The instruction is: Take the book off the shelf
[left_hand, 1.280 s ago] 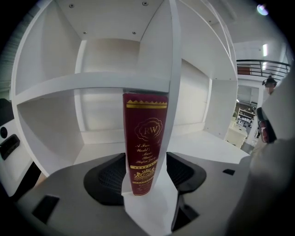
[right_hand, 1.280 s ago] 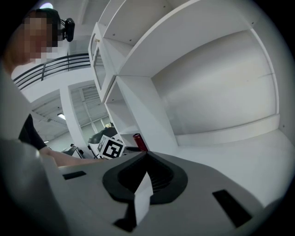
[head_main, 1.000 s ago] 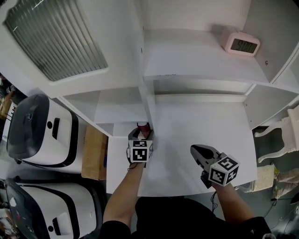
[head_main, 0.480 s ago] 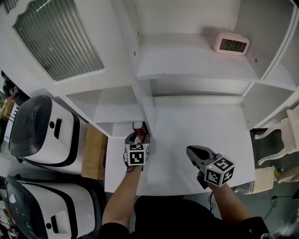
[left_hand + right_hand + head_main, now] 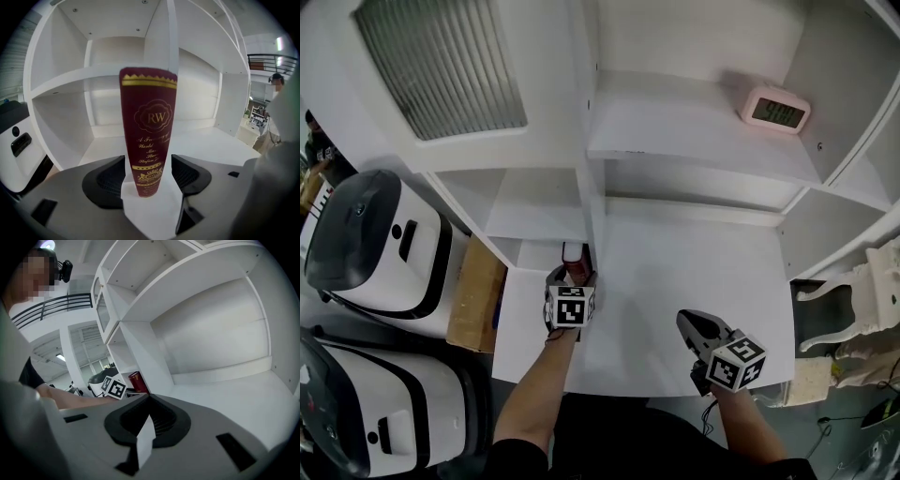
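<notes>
**A:** Where does the book (image 5: 149,126) stand?

**B:** Upright, spine outward, on the counter (image 5: 675,272). It is well back from the front edge and nearer the left edge, at the mouth of the shelf's (image 5: 539,220) left compartment. It is just beside the divider (image 5: 592,211). Spine-out offers a narrow face that two jaws can straddle.

**A:** And the left gripper (image 5: 571,278)?

**B:** Released. Its jaws have just been opening. The lower end of the spine sits between them with a sliver of gap at each pad, so nothing is squeezed yet. I judge the wide spread is meant to slip round the spine before closing.

**A:** Why so low on the spine?

**B:** Probably because the gripper slants down toward the counter, so that is the part it meets.

**A:** The right gripper (image 5: 694,325)?

**B:** Clenched on nothing. It hovers over the counter toward its front edge, on the divider's other side and well apart from the book. It seems parked clear, since one gripper should suffice here.
</notes>
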`<action>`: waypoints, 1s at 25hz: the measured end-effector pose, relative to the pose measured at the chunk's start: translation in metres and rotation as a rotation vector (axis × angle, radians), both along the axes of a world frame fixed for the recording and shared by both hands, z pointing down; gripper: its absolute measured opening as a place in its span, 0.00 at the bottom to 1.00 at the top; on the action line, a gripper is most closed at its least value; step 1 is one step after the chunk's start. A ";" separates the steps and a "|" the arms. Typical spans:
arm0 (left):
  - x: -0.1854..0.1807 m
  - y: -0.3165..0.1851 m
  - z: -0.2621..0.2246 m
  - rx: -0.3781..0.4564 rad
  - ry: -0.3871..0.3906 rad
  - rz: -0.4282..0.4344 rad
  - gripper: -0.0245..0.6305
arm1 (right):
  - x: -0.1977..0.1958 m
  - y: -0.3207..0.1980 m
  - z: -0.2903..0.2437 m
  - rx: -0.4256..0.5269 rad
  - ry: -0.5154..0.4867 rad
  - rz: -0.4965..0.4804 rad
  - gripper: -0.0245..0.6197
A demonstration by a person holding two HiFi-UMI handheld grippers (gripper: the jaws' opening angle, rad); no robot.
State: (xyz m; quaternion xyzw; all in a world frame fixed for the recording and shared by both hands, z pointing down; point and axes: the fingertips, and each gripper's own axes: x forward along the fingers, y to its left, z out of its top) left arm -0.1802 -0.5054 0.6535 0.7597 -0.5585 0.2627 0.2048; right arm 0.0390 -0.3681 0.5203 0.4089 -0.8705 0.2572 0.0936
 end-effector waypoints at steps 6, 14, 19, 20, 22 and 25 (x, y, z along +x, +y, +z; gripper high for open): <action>-0.008 -0.019 0.009 -0.015 -0.027 -0.028 0.49 | 0.004 0.007 0.003 -0.014 0.012 -0.001 0.06; -0.005 -0.008 0.009 -0.035 0.015 -0.046 0.39 | 0.021 0.017 0.005 -0.022 0.017 0.008 0.06; -0.006 0.011 0.006 -0.049 0.045 -0.078 0.38 | 0.025 0.018 0.001 -0.013 0.004 -0.018 0.06; -0.007 0.016 0.004 -0.050 0.053 -0.088 0.38 | 0.024 0.018 0.001 -0.012 0.002 -0.030 0.06; -0.010 0.025 0.002 -0.051 0.069 -0.111 0.38 | 0.021 0.020 -0.002 -0.007 -0.003 -0.055 0.06; -0.014 0.043 -0.001 -0.057 0.087 -0.141 0.38 | 0.021 0.024 -0.007 0.005 -0.014 -0.080 0.06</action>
